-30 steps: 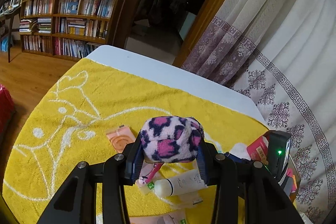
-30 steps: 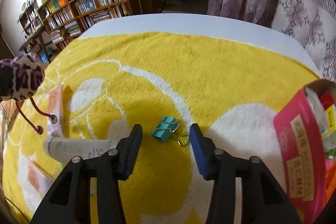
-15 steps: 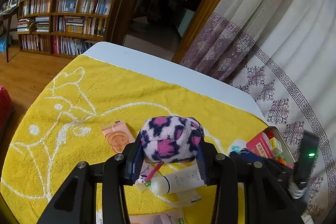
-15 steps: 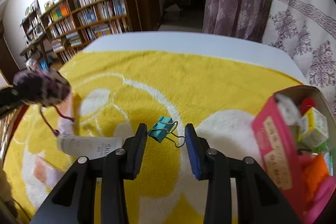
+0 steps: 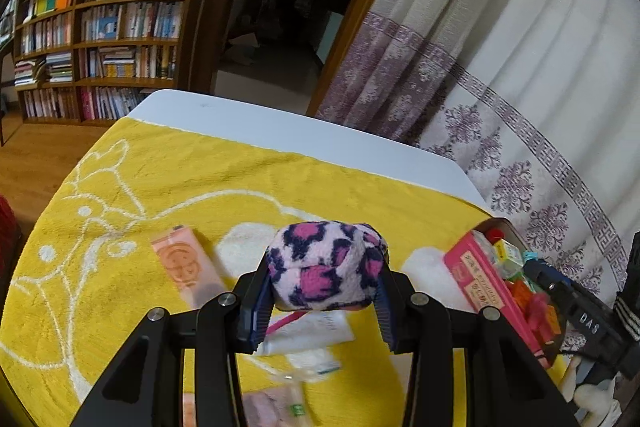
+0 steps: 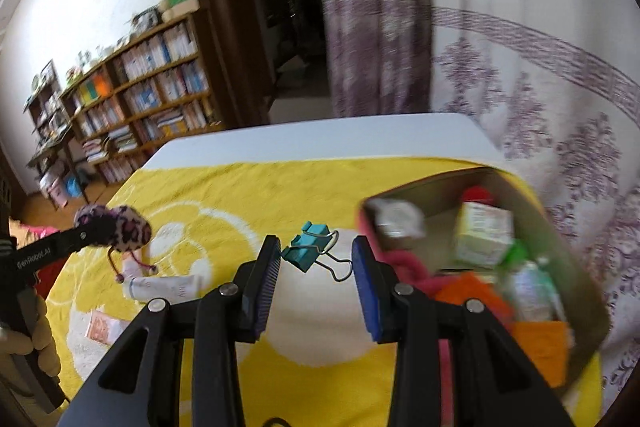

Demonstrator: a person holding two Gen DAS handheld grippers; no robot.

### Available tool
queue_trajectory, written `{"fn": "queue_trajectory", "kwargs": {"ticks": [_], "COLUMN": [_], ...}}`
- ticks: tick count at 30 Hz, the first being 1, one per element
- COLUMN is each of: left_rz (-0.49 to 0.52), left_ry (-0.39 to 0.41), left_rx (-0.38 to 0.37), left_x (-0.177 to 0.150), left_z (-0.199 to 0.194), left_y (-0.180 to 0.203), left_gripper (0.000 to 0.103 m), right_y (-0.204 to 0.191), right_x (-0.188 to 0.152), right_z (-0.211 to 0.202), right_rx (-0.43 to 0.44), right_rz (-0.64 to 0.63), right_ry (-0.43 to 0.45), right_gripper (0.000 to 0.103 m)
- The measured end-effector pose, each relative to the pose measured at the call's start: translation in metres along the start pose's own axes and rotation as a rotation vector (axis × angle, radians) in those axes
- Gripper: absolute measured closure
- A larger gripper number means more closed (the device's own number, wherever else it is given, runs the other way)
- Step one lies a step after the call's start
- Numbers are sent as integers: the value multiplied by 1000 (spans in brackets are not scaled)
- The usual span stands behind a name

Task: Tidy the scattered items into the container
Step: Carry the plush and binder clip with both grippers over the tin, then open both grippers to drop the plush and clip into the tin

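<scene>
Left hand-held gripper [image 5: 322, 301] clamps leopard pouch [image 5: 325, 265] at lower centre; right hand-held gripper [image 6: 316, 269] grips teal binder clip [image 6: 310, 253], mid-frame.

Lived-in home room. Wooden bookshelves [image 5: 100, 39] crammed with books at upper left, patterned curtains [image 5: 500, 87] at right, dark doorway [image 5: 288, 7] top centre, yellow towel [image 5: 200, 187] over table.
</scene>
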State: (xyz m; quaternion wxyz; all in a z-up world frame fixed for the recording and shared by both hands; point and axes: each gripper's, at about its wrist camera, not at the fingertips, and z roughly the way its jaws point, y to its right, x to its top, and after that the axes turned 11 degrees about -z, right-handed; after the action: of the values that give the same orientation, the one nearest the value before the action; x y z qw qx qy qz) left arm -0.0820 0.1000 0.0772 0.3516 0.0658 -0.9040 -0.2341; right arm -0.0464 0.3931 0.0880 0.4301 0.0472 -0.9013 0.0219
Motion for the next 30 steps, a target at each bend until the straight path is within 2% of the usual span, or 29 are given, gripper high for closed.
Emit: {"fn": "queue_trajectory", "kwargs": {"ticks": [7,12,23,28,30], "left_rz": [73,143,281,313,313], "left_ry": [-9,-15,-27,-42,-50], "left_rx": [-24,-51,-190,-227,-232], "left_x": [-8,-13,-24,-29,-31], "left_z": [1,6,21,39,49], "left_y": [47,90,201,236,243], "left_gripper": [58,58,58,58,53], "right_y": [62,90,122,127,128], "right_x": [-14,-24,-39,-40,-40], "right_z": [-24,-31,-28,-23,-23], "right_rx": [-65,-78,-67,-73,-85], "right_rz": [119,163,218,217,214], "right_ry": [31,40,53,53,57], "right_gripper": [63,63,63,63,62]}}
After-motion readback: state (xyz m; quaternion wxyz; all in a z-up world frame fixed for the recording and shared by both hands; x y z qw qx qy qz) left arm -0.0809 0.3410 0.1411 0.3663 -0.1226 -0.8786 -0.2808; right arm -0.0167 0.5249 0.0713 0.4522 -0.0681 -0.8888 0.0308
